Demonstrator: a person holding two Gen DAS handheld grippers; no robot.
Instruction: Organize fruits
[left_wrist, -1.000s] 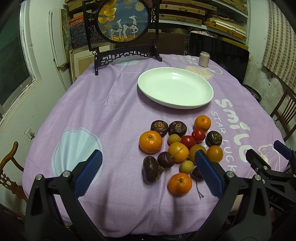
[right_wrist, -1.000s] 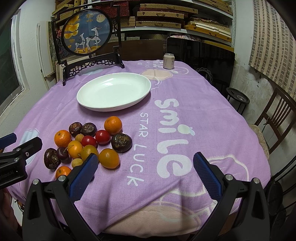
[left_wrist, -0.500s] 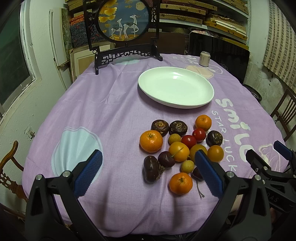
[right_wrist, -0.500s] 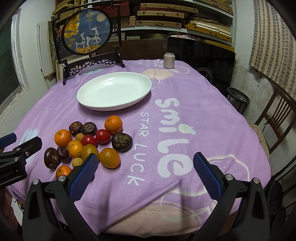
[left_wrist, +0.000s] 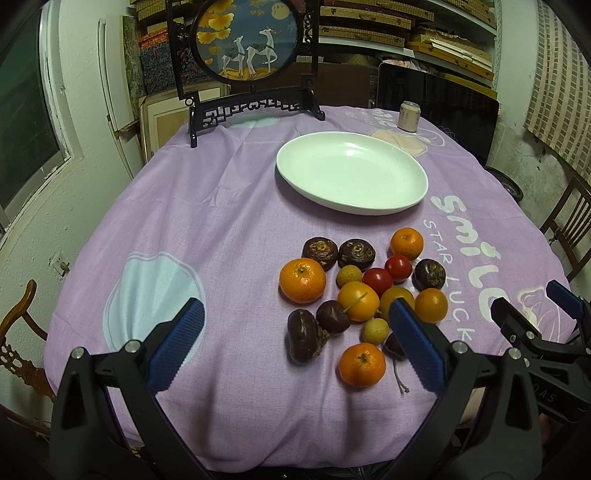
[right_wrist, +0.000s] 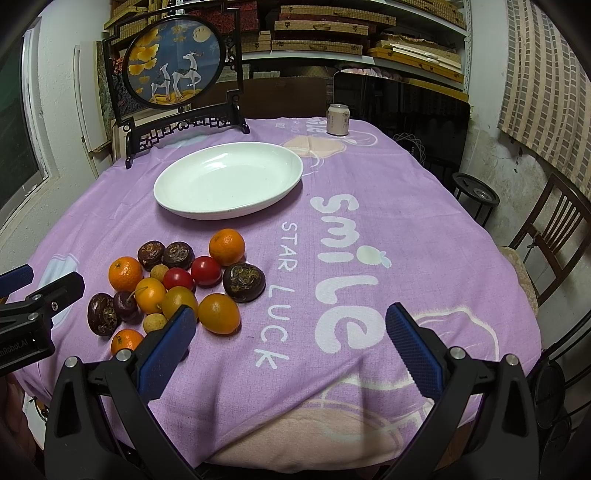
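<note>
- Two tools sit nearest us, low over the near edge of the bench: the left tool (left_wrist: 295, 347) and the right tool (right_wrist: 291, 350), each with its blue-padded jaws spread wide and nothing between them.
- In the left wrist view we see the right tool off to the right side; in the right wrist view the left tool shows at the left edge.
- Just beyond the left tool lies the fruit cluster (left_wrist: 365, 295), loose on the purple tablecloth (left_wrist: 221, 221), between the tools and the plate.
- Nearest in the cluster is a small mandarin (left_wrist: 362, 364), with a dark wrinkled passion fruit (left_wrist: 304, 335) to its left and a pale yellow longan (left_wrist: 375, 331) just behind it.
- Further in we see a larger mandarin (left_wrist: 302, 280) on the left side, two red cherry tomatoes (left_wrist: 388, 273) touching each other near the middle, and yellow-orange round fruits around them.
- At the far side of the cluster two more passion fruits (left_wrist: 338, 252) lie side by side, and a third mandarin (left_wrist: 406, 243) sits to their right.
- Beyond the fruit, apart from it, stands the white oval plate (left_wrist: 406, 201) with nothing in it.
- At the far end of the bench we see a drink can (left_wrist: 409, 116) on the right and a round deer picture in a black carved stand (left_wrist: 251, 66) on the left.
</note>
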